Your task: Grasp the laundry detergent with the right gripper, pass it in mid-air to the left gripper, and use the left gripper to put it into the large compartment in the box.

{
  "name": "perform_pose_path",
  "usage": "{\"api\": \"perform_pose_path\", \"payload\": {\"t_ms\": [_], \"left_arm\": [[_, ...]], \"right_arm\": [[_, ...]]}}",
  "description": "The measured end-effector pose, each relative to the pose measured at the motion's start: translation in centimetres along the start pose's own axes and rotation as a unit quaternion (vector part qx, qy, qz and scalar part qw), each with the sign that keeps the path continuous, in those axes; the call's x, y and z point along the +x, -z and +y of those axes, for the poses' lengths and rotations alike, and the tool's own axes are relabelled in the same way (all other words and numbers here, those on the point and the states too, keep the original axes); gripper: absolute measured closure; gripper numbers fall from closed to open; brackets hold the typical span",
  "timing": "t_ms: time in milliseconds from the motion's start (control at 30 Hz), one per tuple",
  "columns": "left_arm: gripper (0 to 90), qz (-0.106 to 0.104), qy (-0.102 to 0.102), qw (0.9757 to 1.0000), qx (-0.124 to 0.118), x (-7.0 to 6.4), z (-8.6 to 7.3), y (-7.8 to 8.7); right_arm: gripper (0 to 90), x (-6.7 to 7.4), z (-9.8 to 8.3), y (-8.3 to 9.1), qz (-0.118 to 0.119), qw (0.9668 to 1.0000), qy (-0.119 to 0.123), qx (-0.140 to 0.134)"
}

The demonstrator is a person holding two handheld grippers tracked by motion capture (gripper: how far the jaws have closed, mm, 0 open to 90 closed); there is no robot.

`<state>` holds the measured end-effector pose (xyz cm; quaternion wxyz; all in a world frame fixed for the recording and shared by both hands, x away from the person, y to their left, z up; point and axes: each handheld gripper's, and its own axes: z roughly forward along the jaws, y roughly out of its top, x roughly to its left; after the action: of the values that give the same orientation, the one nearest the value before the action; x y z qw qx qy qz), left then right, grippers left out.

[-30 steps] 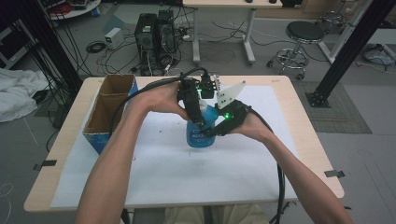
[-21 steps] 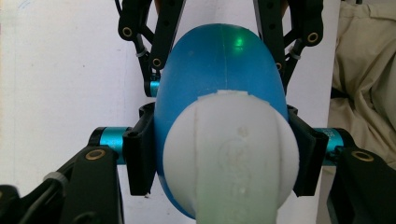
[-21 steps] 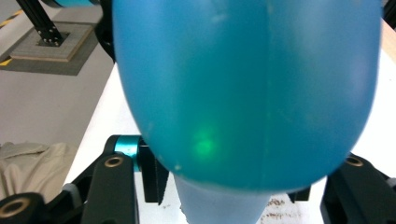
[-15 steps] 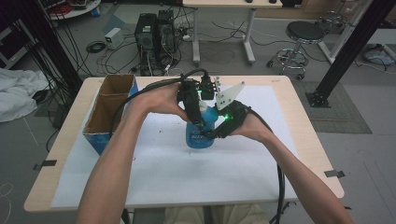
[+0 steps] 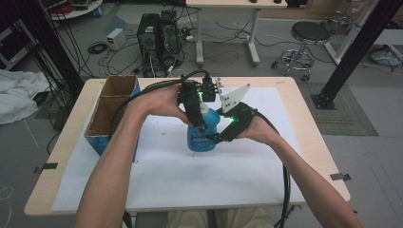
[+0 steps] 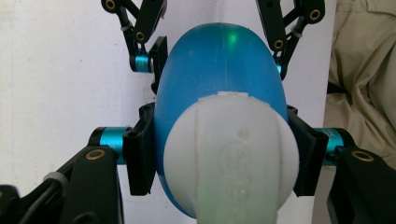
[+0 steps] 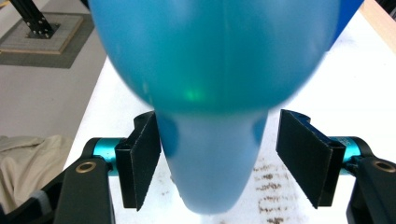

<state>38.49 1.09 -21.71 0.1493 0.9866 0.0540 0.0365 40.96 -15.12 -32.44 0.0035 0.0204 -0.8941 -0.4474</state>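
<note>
Right gripper (image 7: 219, 158) jaws newly parted around blue bottle (image 5: 203, 133), seemingly loose; left gripper (image 6: 219, 156) clamping it.

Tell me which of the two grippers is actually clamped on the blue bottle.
The left gripper, which grips the blue bottle up by its white cap. The right gripper has just been opening; a gap shows beside one pad at the bottle's lower body.

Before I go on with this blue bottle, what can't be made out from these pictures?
- Bottle label: high view, print too small, partly behind the left gripper.
- Blue bottle base: left gripper view, hidden below its own body and white cap.
- Bottle top: right gripper view, cut off by the upper edge; body blurred.
- Right gripper: its jaws have just been opening around the bottle; the left pad's contact cannot be settled.
- Cardboard box contents: high view, walls hide them.
</note>
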Motion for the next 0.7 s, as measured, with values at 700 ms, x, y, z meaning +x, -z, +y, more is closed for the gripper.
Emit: {"api": "perform_pose_path", "payload": {"t_ms": [700], "left_arm": [[38.3,0.017,0.049,0.9987,0.004,0.9,-2.5,4.0]], "right_arm": [[22.3,0.0,-1.4,2.9,-0.046,0.9967,-0.020,0.064]]}}
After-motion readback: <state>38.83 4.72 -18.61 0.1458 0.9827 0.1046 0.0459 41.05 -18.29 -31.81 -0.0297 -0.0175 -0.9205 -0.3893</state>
